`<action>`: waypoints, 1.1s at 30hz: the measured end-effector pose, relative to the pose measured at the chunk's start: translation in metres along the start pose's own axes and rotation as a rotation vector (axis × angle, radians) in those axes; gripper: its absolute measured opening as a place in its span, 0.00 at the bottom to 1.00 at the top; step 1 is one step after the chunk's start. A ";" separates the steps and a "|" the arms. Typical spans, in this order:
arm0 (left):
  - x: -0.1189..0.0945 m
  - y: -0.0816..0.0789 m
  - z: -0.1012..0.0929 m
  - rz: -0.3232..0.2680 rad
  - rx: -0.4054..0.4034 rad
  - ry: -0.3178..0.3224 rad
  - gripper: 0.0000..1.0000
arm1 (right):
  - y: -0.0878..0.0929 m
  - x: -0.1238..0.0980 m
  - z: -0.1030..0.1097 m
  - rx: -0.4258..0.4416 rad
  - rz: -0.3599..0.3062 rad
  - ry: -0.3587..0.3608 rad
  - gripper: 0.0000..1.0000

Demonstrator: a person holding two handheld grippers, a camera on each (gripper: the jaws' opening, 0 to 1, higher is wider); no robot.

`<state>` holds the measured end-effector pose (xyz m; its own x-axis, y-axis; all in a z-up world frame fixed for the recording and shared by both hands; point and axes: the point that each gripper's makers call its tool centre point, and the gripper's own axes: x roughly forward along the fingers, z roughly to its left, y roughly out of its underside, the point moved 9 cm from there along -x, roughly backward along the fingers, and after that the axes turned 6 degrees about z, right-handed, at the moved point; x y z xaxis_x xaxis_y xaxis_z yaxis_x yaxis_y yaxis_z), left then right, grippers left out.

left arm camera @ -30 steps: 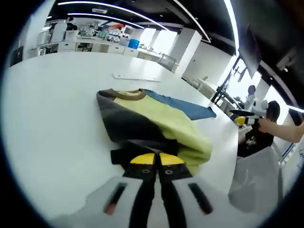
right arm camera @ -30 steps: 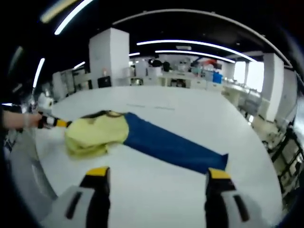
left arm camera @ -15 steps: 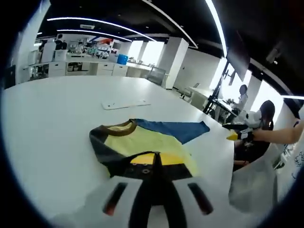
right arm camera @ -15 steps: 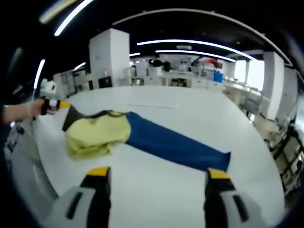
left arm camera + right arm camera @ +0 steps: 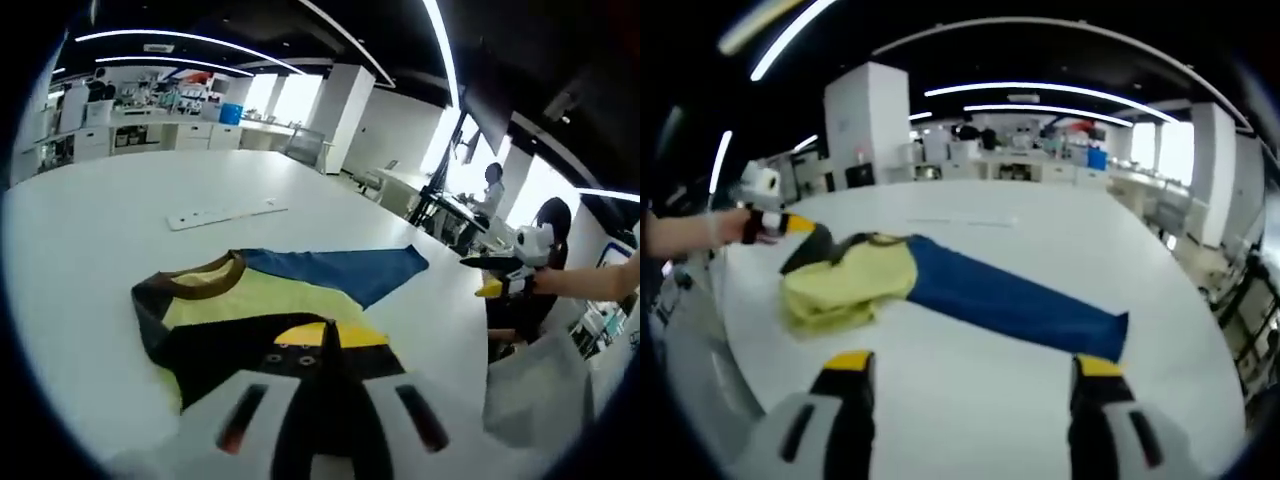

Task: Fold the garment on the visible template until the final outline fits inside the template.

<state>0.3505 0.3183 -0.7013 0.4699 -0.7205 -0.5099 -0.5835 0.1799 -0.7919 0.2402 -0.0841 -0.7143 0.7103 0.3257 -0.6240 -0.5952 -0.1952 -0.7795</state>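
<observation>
The big white worktop [image 5: 1000, 400] holds the yellow, blue and dark cloth shirt [image 5: 940, 285], half folded. The left tongs [image 5: 322, 345] are clamped on its dark edge, lifting it. The right tongs [image 5: 965, 375] are wide apart, holding nothing. Next, I think, lay that edge flat.

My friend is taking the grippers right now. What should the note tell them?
Left gripper: shut on the dark part of the garment, lifting it over the yellow body.
Right gripper: open, holding nothing, hanging over the bare white table short of the garment.
The garment lies on the table, its blue part spread out long; a flat white strip lies beyond it.
Done: the yellow end is partly bunched.
Left: fold in the dark and blue parts.
</observation>
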 end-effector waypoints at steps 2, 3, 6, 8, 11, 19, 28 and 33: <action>0.010 0.003 -0.002 0.020 -0.003 0.003 0.00 | 0.002 0.001 0.001 0.006 0.000 -0.001 0.79; 0.015 0.005 -0.003 0.032 0.001 0.002 0.00 | 0.002 0.001 0.002 0.010 -0.002 -0.002 0.79; 0.023 0.010 -0.001 0.053 0.007 0.007 0.00 | 0.004 0.001 0.003 0.015 0.001 -0.003 0.79; 0.026 0.011 -0.001 0.066 0.008 0.007 0.00 | 0.005 0.000 0.002 0.021 0.002 -0.003 0.79; 0.028 0.011 -0.003 0.073 0.004 0.009 0.00 | 0.006 -0.001 0.003 0.022 0.003 -0.003 0.79; 0.037 0.015 0.002 0.093 0.002 0.006 0.00 | 0.008 -0.002 0.004 0.032 0.000 0.001 0.79; 0.028 0.012 -0.001 0.086 0.035 -0.002 0.20 | 0.009 -0.005 0.004 0.041 -0.004 0.003 0.79; 0.014 0.010 0.006 0.073 0.035 -0.024 0.36 | 0.009 -0.006 0.006 0.040 0.000 -0.006 0.81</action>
<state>0.3550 0.3136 -0.7189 0.4430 -0.6885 -0.5742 -0.5936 0.2547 -0.7634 0.2286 -0.0824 -0.7171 0.7082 0.3312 -0.6236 -0.6099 -0.1580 -0.7766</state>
